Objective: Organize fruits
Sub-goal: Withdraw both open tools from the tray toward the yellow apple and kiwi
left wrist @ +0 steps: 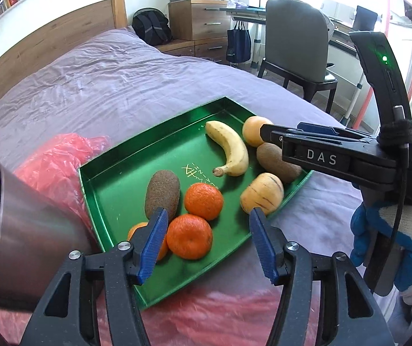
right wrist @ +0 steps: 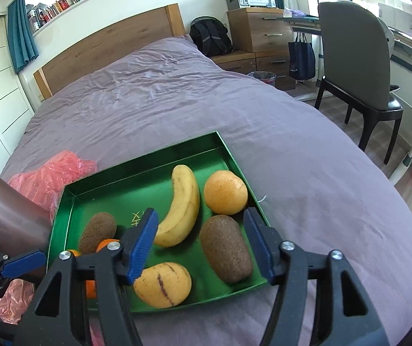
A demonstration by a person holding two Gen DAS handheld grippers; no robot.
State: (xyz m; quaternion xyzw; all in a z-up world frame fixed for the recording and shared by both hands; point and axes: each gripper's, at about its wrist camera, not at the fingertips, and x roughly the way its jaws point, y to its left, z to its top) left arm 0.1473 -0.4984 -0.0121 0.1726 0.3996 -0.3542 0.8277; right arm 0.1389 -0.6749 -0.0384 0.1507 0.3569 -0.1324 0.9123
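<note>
Left tool (left wrist: 209, 242) low over near end of green tray (left wrist: 113, 170), blue ribbed fingers (left wrist: 154, 245) spread wide, holding nothing; nearest tangerine (left wrist: 189, 236) sits in the gap, not touched. Right tool (right wrist: 200, 245) over right half of tray (right wrist: 70, 201), likewise wide open and empty, aimed down at banana (right wrist: 181, 206) and right-hand kiwi (right wrist: 226, 249).

Left wrist view only: right tool (left wrist: 266, 134) seen side-on, reaching in across far right corner of tray, "DAS" printed on body, green LED lit, gripped by hand in white knit glove (left wrist: 407, 248) with blue coating. Also three tangerines clustered at near end, second one (left wrist: 203, 201) just beside first.

Right wrist view only: both kiwis unobstructed, left kiwi (right wrist: 98, 232) partly behind finger; tangerines mostly hidden behind tool. Left tool (right wrist: 23, 262) visible at left edge.

Tray shiny metallic, raised rim, pale lettering on floor, resting on bed (left wrist: 119, 80) with wrinkled purple sheet. Kiwis fuzzy brown, elongated. Banana curved, yellow, few dark specks. Pale round orange fruit (right wrist: 225, 192) at far right corner. Yellow fruit with dark stripes (right wrist: 162, 284) at near right edge. Crumpled red plastic bag (left wrist: 59, 161) touching left side of tray
</note>
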